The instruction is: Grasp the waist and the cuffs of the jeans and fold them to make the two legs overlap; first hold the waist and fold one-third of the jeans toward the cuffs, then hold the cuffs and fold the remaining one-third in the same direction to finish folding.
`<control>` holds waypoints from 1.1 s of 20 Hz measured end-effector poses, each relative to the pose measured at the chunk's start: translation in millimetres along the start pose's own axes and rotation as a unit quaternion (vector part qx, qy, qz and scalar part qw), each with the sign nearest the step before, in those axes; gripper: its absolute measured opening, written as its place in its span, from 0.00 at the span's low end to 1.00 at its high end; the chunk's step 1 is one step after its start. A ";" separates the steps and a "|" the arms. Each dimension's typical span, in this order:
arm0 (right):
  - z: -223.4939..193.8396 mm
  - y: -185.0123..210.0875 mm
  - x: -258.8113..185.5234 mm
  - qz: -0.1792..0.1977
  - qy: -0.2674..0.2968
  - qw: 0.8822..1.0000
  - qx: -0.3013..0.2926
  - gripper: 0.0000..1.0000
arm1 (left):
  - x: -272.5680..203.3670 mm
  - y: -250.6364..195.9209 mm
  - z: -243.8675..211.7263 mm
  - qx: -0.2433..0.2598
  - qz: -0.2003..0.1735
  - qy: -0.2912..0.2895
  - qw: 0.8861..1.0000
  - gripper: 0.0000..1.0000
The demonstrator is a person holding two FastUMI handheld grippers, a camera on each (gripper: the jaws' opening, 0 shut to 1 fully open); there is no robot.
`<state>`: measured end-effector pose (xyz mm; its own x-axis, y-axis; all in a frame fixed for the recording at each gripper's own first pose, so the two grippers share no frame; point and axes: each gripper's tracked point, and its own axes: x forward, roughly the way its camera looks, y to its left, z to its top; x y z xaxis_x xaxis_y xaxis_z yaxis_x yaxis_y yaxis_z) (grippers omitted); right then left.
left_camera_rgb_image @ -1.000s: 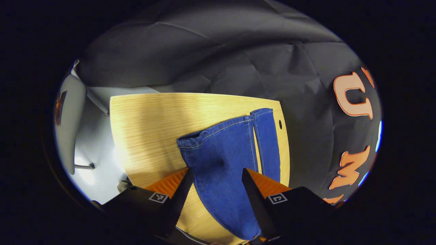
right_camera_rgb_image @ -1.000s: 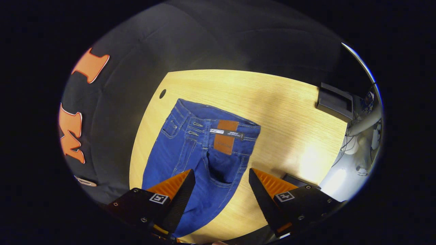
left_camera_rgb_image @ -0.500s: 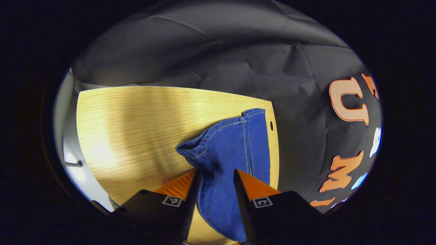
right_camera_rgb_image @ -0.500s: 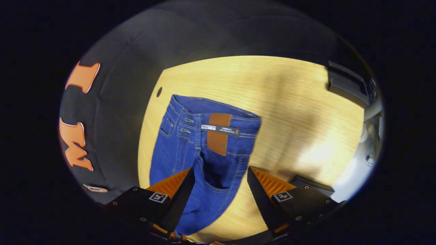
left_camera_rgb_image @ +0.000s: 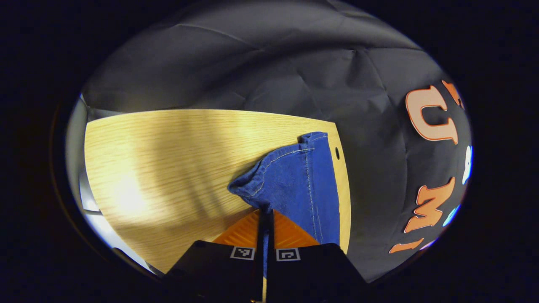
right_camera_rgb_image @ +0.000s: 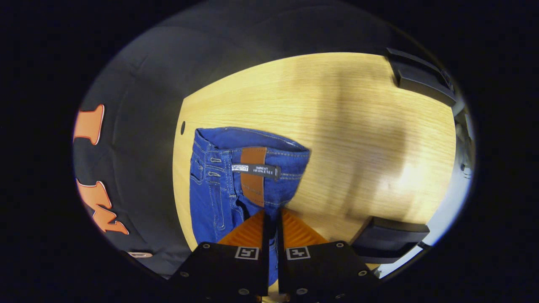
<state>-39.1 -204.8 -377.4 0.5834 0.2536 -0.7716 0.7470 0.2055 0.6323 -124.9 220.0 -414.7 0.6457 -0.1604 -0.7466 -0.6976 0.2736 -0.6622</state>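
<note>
In the left gripper view the left gripper (left_camera_rgb_image: 265,215) has its jaws pressed together on a pinch of denim near the cuffs (left_camera_rgb_image: 269,170); a thin strip of blue runs down between them at 6 o'clock. From there the jeans (left_camera_rgb_image: 301,185) spread up toward 1 o'clock, one cuff rucked up at the pinch, the other lying flat by the small hole near the edge of the wooden surface (left_camera_rgb_image: 168,160).

In the right gripper view the right gripper (right_camera_rgb_image: 270,219) is likewise closed on cloth, its jaws pinching the seat just below the waist (right_camera_rgb_image: 252,145) and the brown patch (right_camera_rgb_image: 252,174). The waistband lies at 12 o'clock from the jaws, open and slightly raised, with the rest of the jeans running down toward 7 o'clock along the surface's edge.

This looks like the first step: both ends are gripped, ready to bring one leg over the other. I judge the next move calls for lifting both pinches together and carrying them sideways at an even pace, so the legs stack without twisting.
</note>
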 end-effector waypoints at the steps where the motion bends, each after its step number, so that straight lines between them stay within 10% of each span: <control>1: -0.8 -1.6 1.0 -0.003 0.003 1.000 -0.004 0.10 | 31.8 8.0 -0.6 -0.009 0.022 -0.007 1.000 0.04; 22: 6.8 40.4 -37.5 -0.001 0.015 1.000 -0.014 0.04 | -24.4 -50.7 10.9 0.018 0.055 -0.004 0.998 0.00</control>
<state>-28.6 -212.5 -323.4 0.5726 0.2811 -0.7702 0.7380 0.2324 0.6335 -101.8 220.4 -362.2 0.5686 -0.1206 -0.8137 -0.7525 0.3234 -0.5738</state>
